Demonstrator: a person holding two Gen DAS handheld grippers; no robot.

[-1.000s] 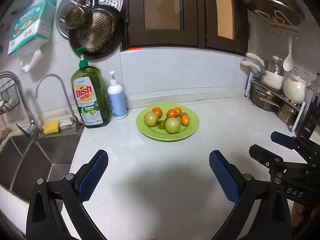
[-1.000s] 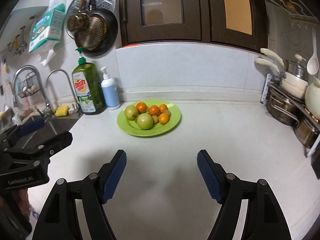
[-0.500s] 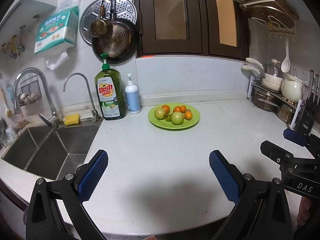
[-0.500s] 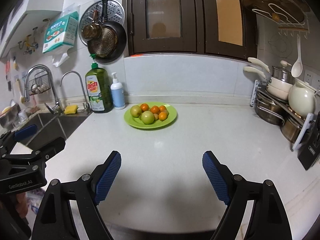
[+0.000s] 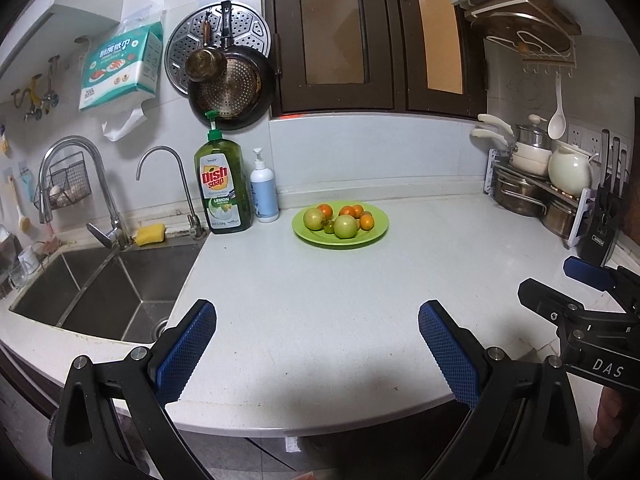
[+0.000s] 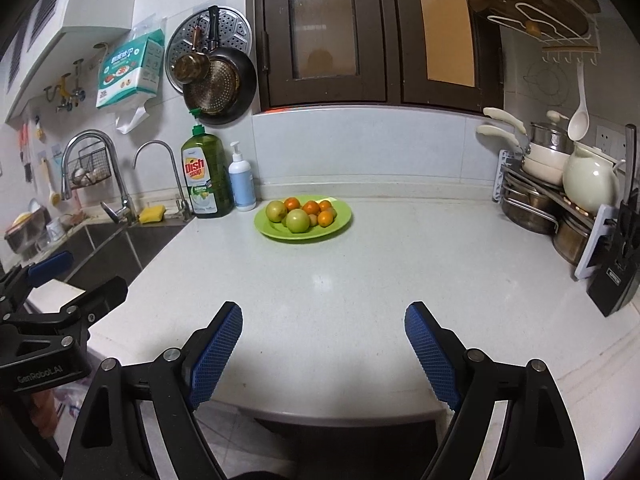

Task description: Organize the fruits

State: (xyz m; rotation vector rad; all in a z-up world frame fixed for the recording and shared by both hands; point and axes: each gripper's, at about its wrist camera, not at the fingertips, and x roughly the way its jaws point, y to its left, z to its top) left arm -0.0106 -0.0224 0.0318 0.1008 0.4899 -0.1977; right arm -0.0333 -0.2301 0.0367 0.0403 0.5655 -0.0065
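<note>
A green plate stands at the back of the white counter, holding two large green fruits, several small orange ones and a small green one. My left gripper hangs open over the counter's front edge, far from the plate, with nothing between its blue pads. My right gripper is likewise open and empty above the front edge. Each gripper shows at the side of the other's view.
A steel sink with two taps lies left of the counter. A green dish soap bottle and a white pump bottle stand behind the plate's left. Pots, a white kettle and a knife block crowd the right side.
Both grippers have drawn back from the plate to the counter's front edge, so the plate looks smaller and farther. The right gripper's jaws stand a little wider than at first.
</note>
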